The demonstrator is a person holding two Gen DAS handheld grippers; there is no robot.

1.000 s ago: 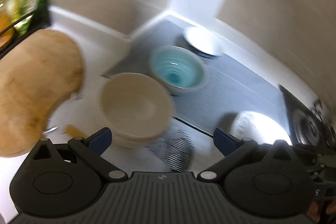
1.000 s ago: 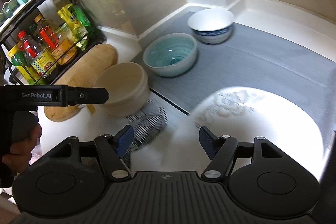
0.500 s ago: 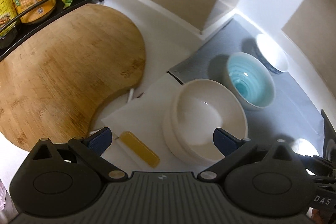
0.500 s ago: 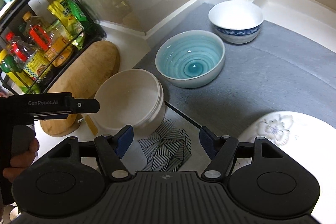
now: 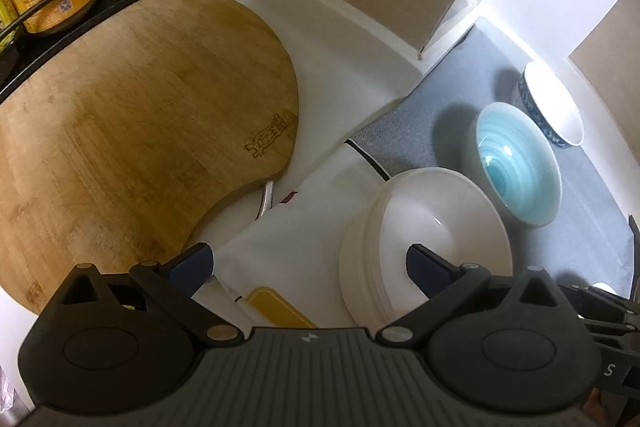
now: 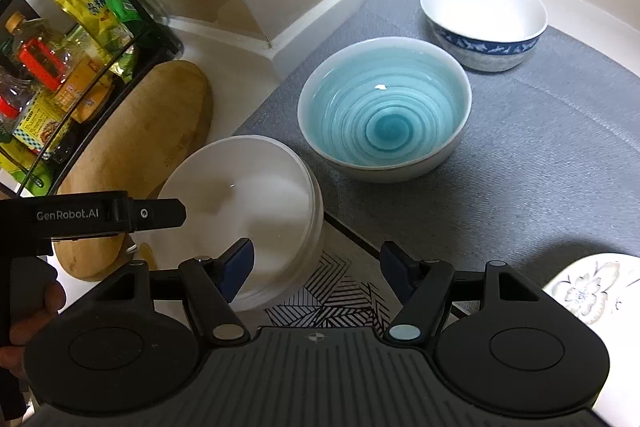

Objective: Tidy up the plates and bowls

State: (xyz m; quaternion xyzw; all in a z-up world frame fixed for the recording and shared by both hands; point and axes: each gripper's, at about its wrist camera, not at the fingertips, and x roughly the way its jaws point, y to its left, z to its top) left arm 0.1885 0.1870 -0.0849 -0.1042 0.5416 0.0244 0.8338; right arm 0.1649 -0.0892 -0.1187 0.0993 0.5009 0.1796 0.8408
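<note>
1. A stack of white bowls [image 6: 244, 203] stands on the desk [image 5: 340, 39] at the near corner of a grey mat [image 6: 540, 147], on a white cloth with a black line pattern [image 6: 320, 291]. The top bowl is empty.
2. On the mat just beyond the stack sits a blue swirl bowl [image 6: 384, 119], empty, and past it near the wall corner a white bowl with a blue band [image 6: 484, 23], also empty. They stand close together but apart.
3. A flowered plate [image 6: 592, 291] shows at the right edge of the right wrist view.
4. A round wooden cutting board [image 5: 132, 131] lies left of the stack, beside a black wire rack [image 6: 100, 39] holding bottles and packets.
5. The left claw [image 5: 310, 263] stands wide open and holds nothing; its right finger hangs over the stack's rim, and whether it touches I cannot tell.
6. The right claw [image 6: 316, 267] is well open and empty, its left finger over the stack's near edge.
7. Compared with a second ago, both claws are closer to the stack, and the plate has slid from the middle of the right view to its edge.
</note>
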